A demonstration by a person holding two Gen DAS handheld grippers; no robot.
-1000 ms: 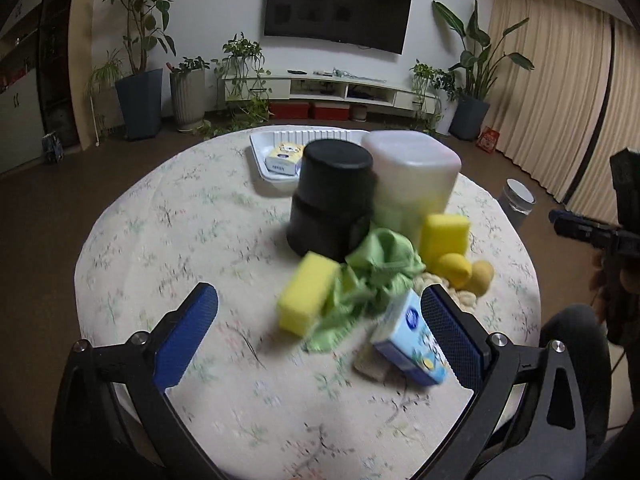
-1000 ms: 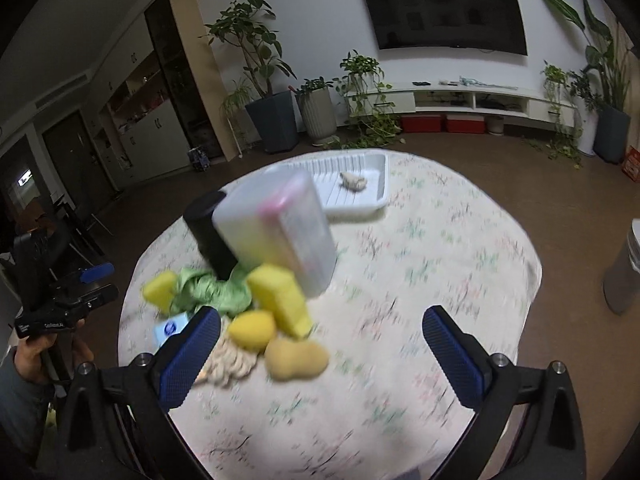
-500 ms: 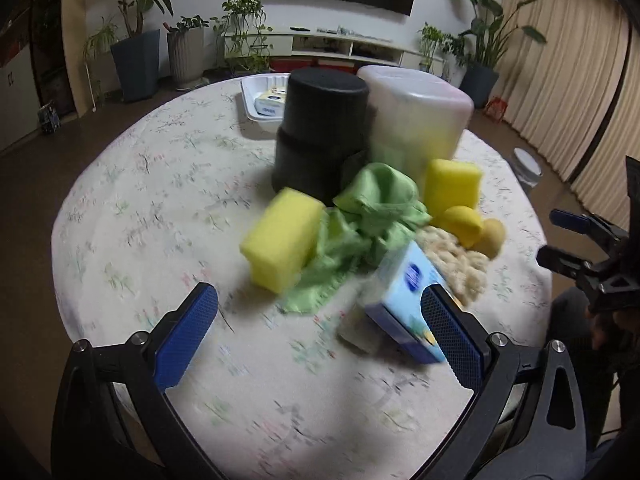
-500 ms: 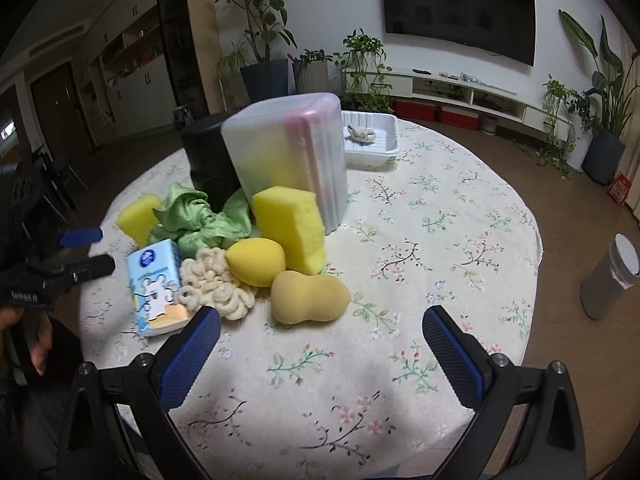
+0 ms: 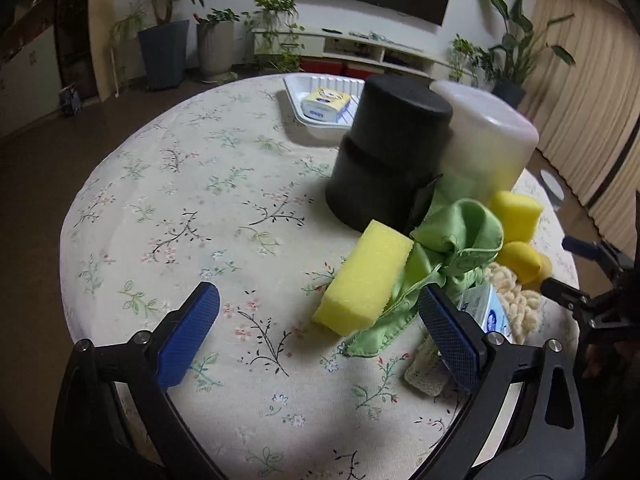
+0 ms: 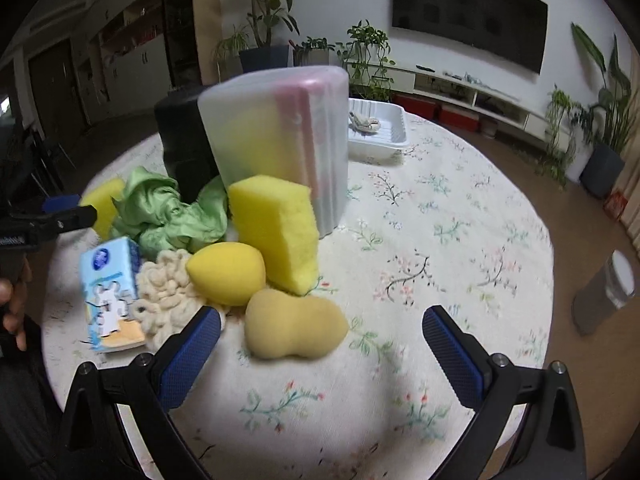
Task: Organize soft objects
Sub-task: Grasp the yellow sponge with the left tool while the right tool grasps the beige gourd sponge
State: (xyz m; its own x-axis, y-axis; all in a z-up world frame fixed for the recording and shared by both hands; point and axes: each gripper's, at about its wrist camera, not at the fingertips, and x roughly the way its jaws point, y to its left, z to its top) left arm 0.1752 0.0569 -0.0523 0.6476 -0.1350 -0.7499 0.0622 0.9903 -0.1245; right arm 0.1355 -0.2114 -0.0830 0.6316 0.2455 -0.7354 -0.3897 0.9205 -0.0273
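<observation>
The left gripper (image 5: 320, 336) has its blue-padded fingers (image 5: 188, 332) spread wide apart and holds nothing. Between them, toward the right finger, a yellow sponge (image 5: 366, 278) lies tilted on the tabletop (image 5: 180, 208), touching a crumpled green cloth (image 5: 456, 248). Just behind the right finger stands a blue tissue pack (image 5: 486, 310), with a cream knitted piece (image 5: 516, 296) beside it.

The right gripper (image 6: 320, 360) also has its fingers (image 6: 452, 354) wide apart and empty. A tan gourd-shaped sponge (image 6: 294, 330) lies just ahead of them, nearer the left finger. Behind it sit a yellow egg-shaped sponge (image 6: 228, 274) and a second block sponge (image 6: 276, 230), which stands on edge; all three touch or nearly touch. The knitted piece and tissue pack stand to their left, near the tabletop's edge.

The whole pile crowds against two upturned containers near the middle of the tabletop: a black bin (image 5: 386, 164) and a frosted bin (image 6: 280, 144), side by side and touching. At the far edge lies a white tray (image 6: 380, 140) holding a small pale item; the left wrist view shows a second tissue pack (image 5: 326, 104) in it.

A hand (image 6: 14, 304) grips the left gripper at the picture's left edge.
</observation>
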